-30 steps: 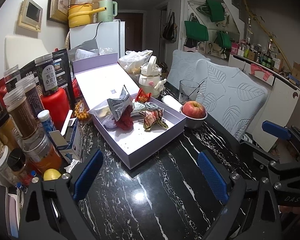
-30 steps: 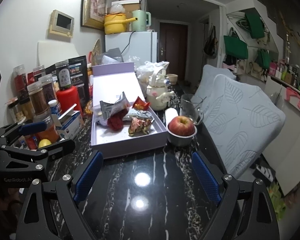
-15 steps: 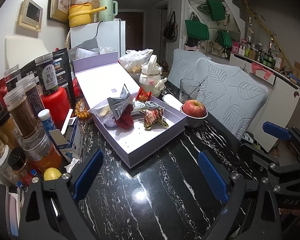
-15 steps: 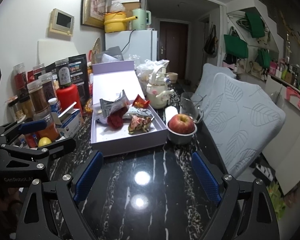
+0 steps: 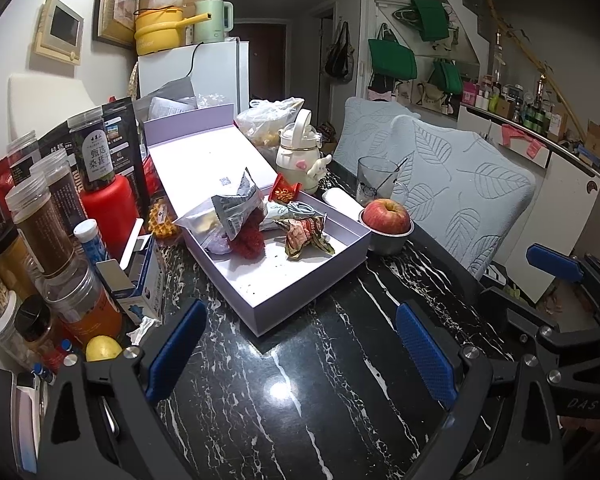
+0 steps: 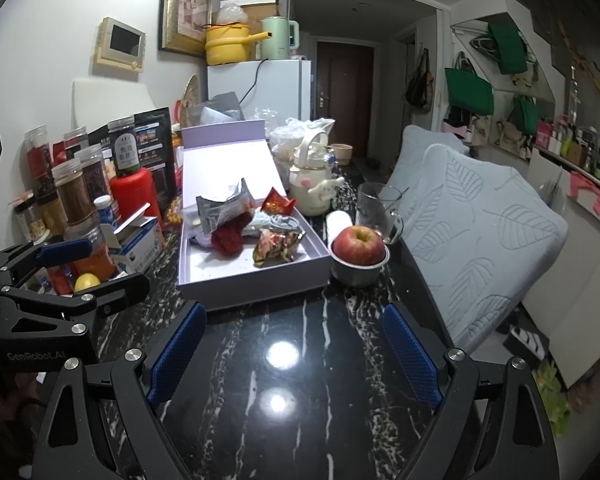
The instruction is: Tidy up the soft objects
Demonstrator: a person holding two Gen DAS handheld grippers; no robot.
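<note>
An open lilac box (image 5: 268, 316) (image 6: 260, 292) sits on the black marble table with its lid leaning back. Inside lie a grey foil bag (image 5: 236, 204) (image 6: 220, 208), a dark red knitted piece (image 5: 248, 236) (image 6: 228, 238), a crumpled snack wrapper (image 5: 306, 234) (image 6: 276, 244), a clear bag and a red packet (image 5: 285, 193). My left gripper (image 5: 300, 348) hovers open over bare table in front of the box, nothing between its blue pads. My right gripper (image 6: 292, 348) is likewise open and empty, short of the box.
Jars, a red bottle (image 5: 110, 208) and a small carton (image 5: 140, 280) crowd the left side. An apple in a metal bowl (image 5: 386, 220) (image 6: 360, 248), a glass mug (image 6: 376, 208) and a white kettle (image 5: 298, 160) stand right of the box. Chairs with leaf-pattern covers (image 6: 480, 232) line the table's right edge.
</note>
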